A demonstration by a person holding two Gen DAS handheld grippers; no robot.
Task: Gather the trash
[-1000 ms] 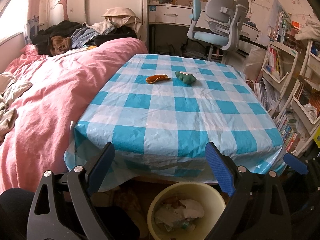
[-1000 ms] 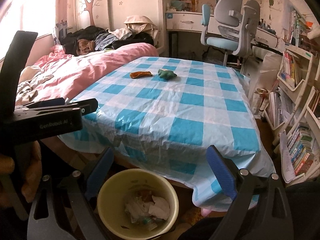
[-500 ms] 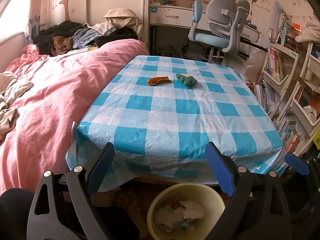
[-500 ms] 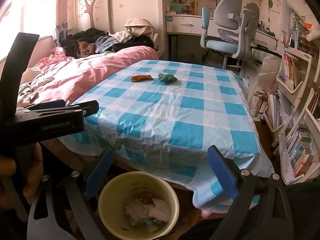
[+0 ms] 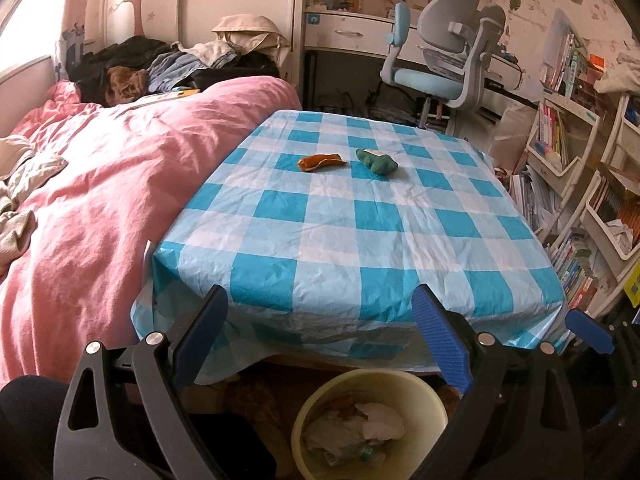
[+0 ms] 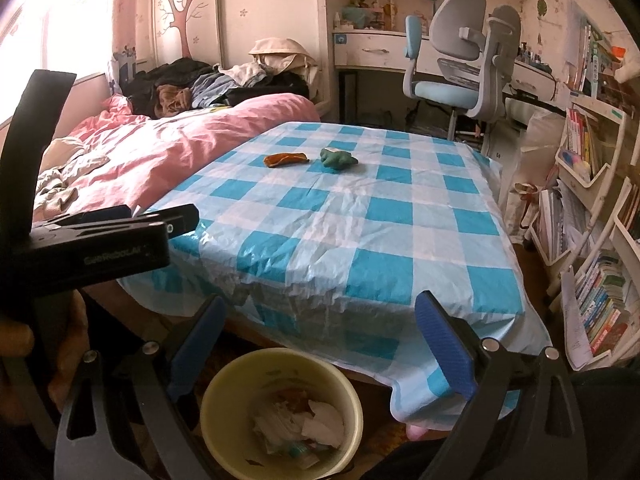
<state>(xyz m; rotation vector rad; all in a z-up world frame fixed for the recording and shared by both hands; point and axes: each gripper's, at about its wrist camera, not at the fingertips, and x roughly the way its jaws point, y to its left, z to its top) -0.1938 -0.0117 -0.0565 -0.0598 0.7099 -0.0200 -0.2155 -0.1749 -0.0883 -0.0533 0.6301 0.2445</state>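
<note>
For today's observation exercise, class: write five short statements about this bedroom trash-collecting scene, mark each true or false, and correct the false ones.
1. Two pieces of trash lie on the checked tablecloth: an orange wrapper and a green wrapper. True.
2. The orange wrapper lies right of the green one. False: it lies left.
3. The bin is empty. False: it holds crumpled paper.
4. The left gripper holds the green wrapper. False: its fingers are open and hold nothing.
5. The right gripper is open above the bin. True.
</note>
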